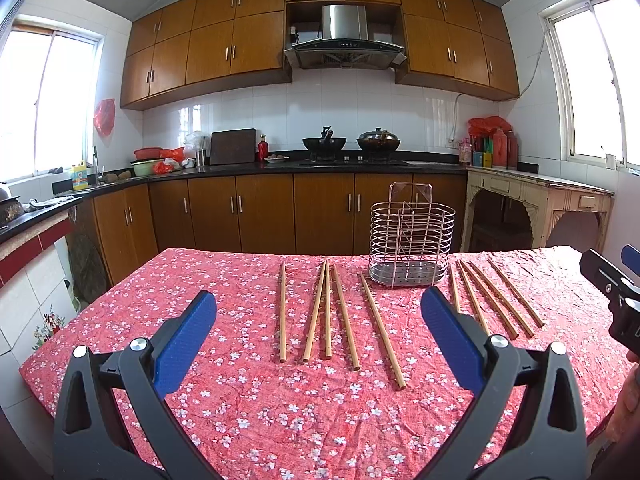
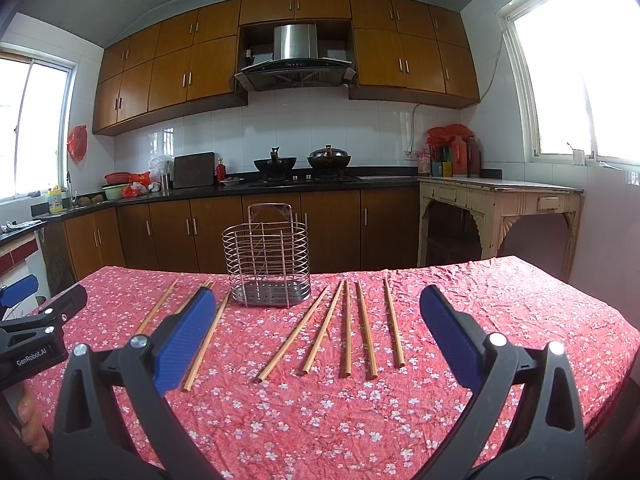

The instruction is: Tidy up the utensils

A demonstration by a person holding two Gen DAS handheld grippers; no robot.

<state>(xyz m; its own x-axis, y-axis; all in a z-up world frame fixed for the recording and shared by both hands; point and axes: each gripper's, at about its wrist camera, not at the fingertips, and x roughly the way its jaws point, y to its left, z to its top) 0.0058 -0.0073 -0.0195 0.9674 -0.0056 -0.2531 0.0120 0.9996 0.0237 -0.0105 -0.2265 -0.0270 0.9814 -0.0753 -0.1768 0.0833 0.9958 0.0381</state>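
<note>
Apparently nothing has been picked up yet: the task is judged to be at its very start, with every chopstick lying flat on the cloth and the wire holder (image 1: 411, 240) standing empty at the far middle of the table. The left gripper (image 1: 319, 316) is held above the near edge with its fingers spread wide and nothing between them; the right gripper (image 2: 318, 320) is held the same way, fingers wide apart and empty. Five wooden chopsticks are seen left of the holder (image 1: 328, 312), two of them touching at their far tips, one lone stick (image 1: 382, 330) lying angled nearest the holder's base. Five more are fanned out right of the holder (image 2: 348, 332), all apart from one another at the near ends. Next move, as judged: one gripper is to be lowered over a single stick, closed across its thin shaft, then tipped upright and dropped into a holder compartment. A precise pinch is called for, since the sticks are slim, round-looking, smooth, and lie flush on soft wrinkled fabric; rolling or slipping is likely. The holder is made of rose-gold wire rings with a perforated metal base tray, an inner divider and a tall back frame; it looks light and could be nudged. The tablecloth (image 2: 320, 420) is red, floral-printed and creased. Finger pads (image 1: 186, 344) are blue and ribbed, on black plastic arms.
</note>
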